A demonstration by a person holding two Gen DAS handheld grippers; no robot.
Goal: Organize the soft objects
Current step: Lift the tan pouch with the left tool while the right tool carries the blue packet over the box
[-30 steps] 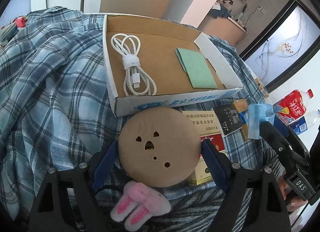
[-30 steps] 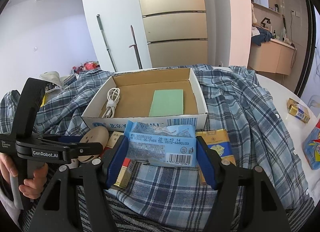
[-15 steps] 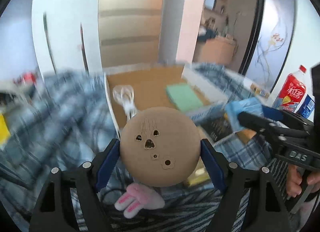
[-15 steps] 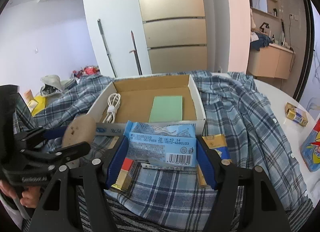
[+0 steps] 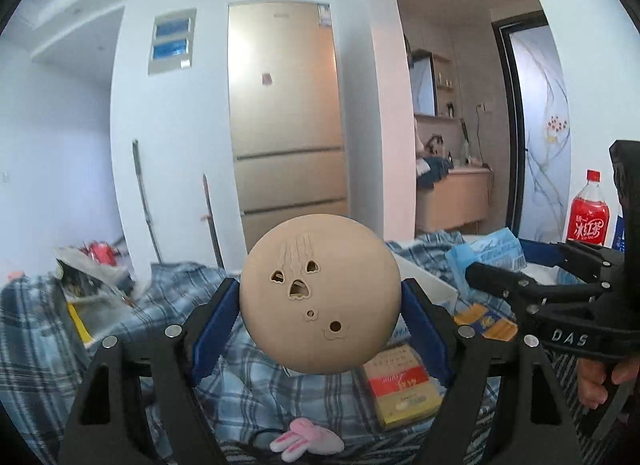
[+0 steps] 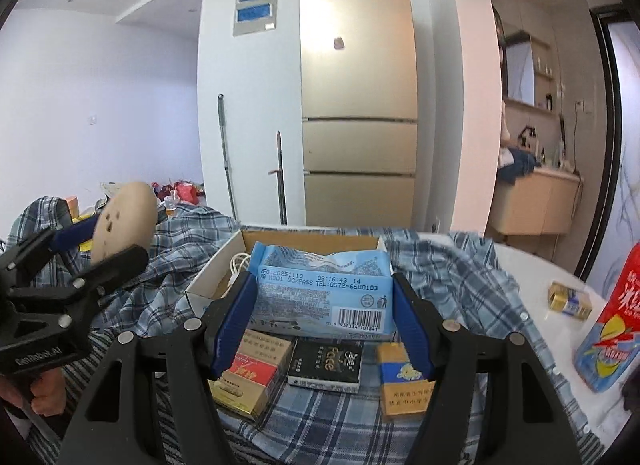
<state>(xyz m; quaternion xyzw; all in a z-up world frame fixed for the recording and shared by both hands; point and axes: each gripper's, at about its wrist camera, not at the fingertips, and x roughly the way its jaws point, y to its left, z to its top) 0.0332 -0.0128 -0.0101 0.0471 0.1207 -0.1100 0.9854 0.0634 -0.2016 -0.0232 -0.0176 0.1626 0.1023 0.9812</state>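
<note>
We've got the round tan squishy face thing [image 5: 320, 293] clamped between the blue pads of our left gripper [image 5: 320, 319], held up in the air over the plaid cloth [image 5: 120, 329], with a little pink bunny charm [image 5: 306, 440] dangling below it. Our right gripper [image 6: 325, 315] is squeezed onto the light blue tissue pack [image 6: 320, 289], which sits up in front of the open cardboard box [image 6: 208, 285] where a bit of white cable [image 6: 236, 265] peeks out. Under the pack, three cigarette packs lie on the cloth: a red and gold one [image 6: 248, 373], a black one [image 6: 326, 361] and a yellow one [image 6: 404, 385], and a red drink bottle [image 6: 612, 329] stands off to the right on the white table [image 6: 540, 277].
</note>
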